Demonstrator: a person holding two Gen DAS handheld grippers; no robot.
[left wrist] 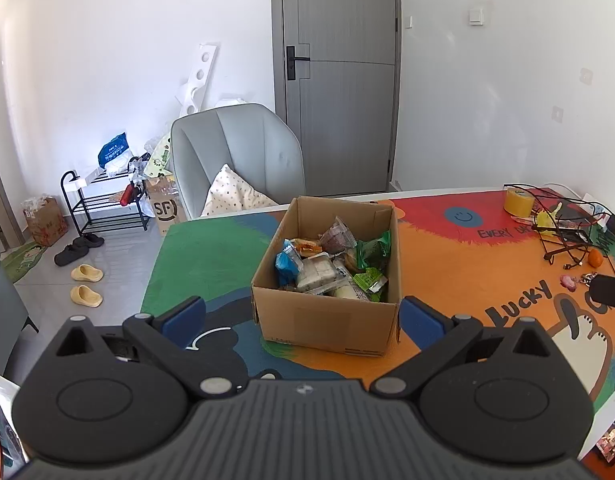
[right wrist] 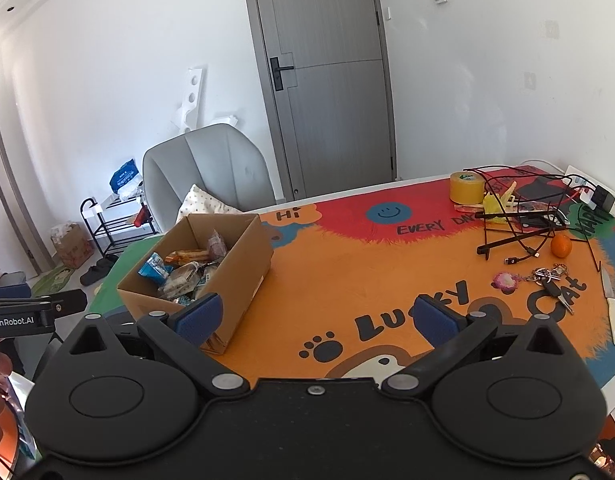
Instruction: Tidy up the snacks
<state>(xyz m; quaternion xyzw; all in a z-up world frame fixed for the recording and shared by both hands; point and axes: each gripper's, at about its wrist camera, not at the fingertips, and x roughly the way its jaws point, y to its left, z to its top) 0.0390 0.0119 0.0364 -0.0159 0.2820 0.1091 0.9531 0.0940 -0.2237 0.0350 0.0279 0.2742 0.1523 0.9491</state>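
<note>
Cardboard box [left wrist: 327, 320] of wrapped snacks [left wrist: 331, 264] sits on the colourful table mat [left wrist: 459, 264], long axis running away toward the grey chair [left wrist: 243, 148]. Left gripper [left wrist: 303, 318] and right gripper [right wrist: 315, 316] both spread wide, holding nothing

left tongs [left wrist: 301, 318]: black, blue pads | right tongs [right wrist: 315, 316]: same

A lived-in room of a home: a grey armchair [left wrist: 243, 152] with a dotted cushion [left wrist: 235, 196], a shoe rack [left wrist: 103, 204] with slippers [left wrist: 86, 284] on the tiled floor, a grey door [left wrist: 339, 76], and a table [right wrist: 347, 272] under a bright cartoon mat strewn with keys [right wrist: 551, 280] and a tangerine [right wrist: 561, 246].
</note>
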